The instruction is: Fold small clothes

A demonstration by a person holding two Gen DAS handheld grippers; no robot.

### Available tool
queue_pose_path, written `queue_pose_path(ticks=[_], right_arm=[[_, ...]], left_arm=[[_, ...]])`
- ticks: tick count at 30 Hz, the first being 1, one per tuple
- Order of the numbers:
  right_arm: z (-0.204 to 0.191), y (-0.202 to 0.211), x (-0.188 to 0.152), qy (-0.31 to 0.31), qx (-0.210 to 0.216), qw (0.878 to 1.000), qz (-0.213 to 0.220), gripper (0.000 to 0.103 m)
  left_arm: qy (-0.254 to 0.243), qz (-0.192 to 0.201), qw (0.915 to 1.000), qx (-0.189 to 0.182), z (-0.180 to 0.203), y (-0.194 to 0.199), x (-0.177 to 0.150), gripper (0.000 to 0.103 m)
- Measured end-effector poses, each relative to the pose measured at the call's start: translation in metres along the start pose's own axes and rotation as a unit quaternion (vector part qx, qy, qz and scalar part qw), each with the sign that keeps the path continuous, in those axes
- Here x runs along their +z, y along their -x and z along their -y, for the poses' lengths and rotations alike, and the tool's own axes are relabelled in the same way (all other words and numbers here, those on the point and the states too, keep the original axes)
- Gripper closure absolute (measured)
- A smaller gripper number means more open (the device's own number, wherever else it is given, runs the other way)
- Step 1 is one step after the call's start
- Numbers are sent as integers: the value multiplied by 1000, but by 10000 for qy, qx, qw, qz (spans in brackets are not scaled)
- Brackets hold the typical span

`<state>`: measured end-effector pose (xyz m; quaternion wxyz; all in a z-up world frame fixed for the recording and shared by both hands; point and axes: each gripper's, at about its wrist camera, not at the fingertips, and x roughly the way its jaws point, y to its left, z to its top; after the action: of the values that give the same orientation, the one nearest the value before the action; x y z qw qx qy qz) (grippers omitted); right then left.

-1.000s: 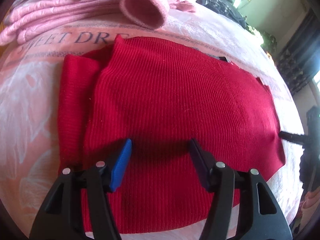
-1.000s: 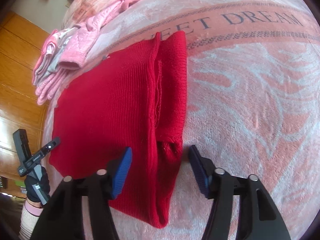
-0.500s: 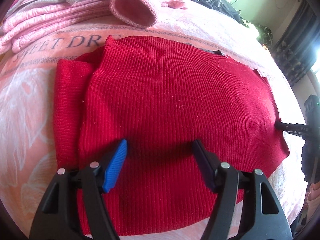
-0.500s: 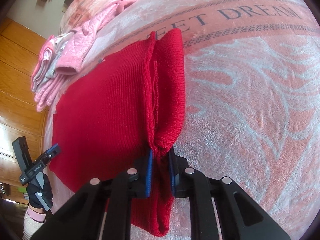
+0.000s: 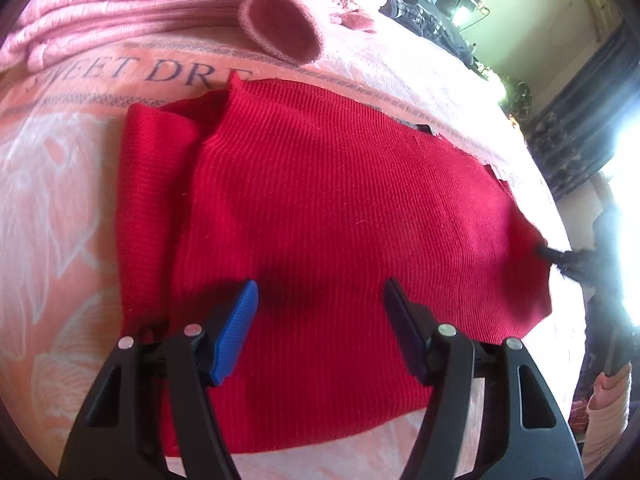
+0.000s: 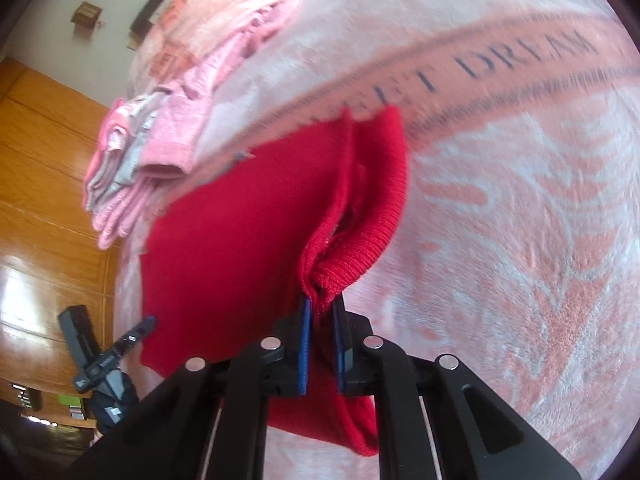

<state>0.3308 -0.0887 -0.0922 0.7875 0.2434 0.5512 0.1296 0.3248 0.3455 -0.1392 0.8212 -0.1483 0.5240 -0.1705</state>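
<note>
**Right gripper pinches red knit edge; left gripper spread above it**

Red knit garment [image 5: 340,216] lies on a pink blanket [image 5: 52,208] printed with dark lettering. One side of the garment is doubled over into a narrow band along its edge.

Right gripper [image 6: 320,344]: blue pads pressed together on the folded edge of the garment, where several ribbed layers bunch up between them. The pinched fabric stands up off the blanket; the rest of the garment slopes away from it.

Left gripper [image 5: 320,320]: fingers spread wide, nothing between them. It sits over the near part of the garment; contact with the knit cannot be judged from this angle.

Stack of pink clothes [image 5: 120,12] at the far side of the blanket, apart from the red garment. One rolled pink cuff [image 5: 284,28] faces the left wrist camera, just beyond the lettering.
</note>
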Motion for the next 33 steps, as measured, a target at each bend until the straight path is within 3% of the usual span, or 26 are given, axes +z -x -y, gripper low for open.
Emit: queue_pose_path(ticks=[4,10,17,20,23,24,25,27,29,30,33], right_arm=[[-64,5,6,611,146,9980,75,93],[-151,-33,-3,1360,274,9900,-247,94],[-188,-105,-30,1612,68,9816,-1019,94],[-189,-111,-40,1713,91,9788,-1117,80],[-193,-86,-44,1957,238,9763,-898,70],[-194,-78,-45,1998,276,9759,-833,57],[-194,-67,-46,2054,351,9753,-736,51],[-195,-44,-49,2313,303,9710,-531,51],[-194,-31,-55,2605,106,9646,-391,43],[-194,-27,-62,2809,-12,9590,-382,36],[-197,-33,-89,3357,-252,9402,-520,36]], left_arm=[[65,-85,9994,-331,-14,0,-4,40],[265,-55,9973,-684,-29,-1,-5,44],[270,-80,9970,-716,-30,-2,-4,44],[265,-81,9970,-724,-31,-2,-4,44],[284,-93,9969,-728,-32,-2,-3,44],[318,-107,9968,-725,-32,-1,-3,44],[366,-122,9967,-712,-32,0,-2,45],[515,-114,9961,-702,-31,7,0,46],[607,-29,9947,-834,-30,18,1,46],[648,20,9938,-907,-28,24,2,46],[771,57,9914,-1056,-25,37,5,46]])
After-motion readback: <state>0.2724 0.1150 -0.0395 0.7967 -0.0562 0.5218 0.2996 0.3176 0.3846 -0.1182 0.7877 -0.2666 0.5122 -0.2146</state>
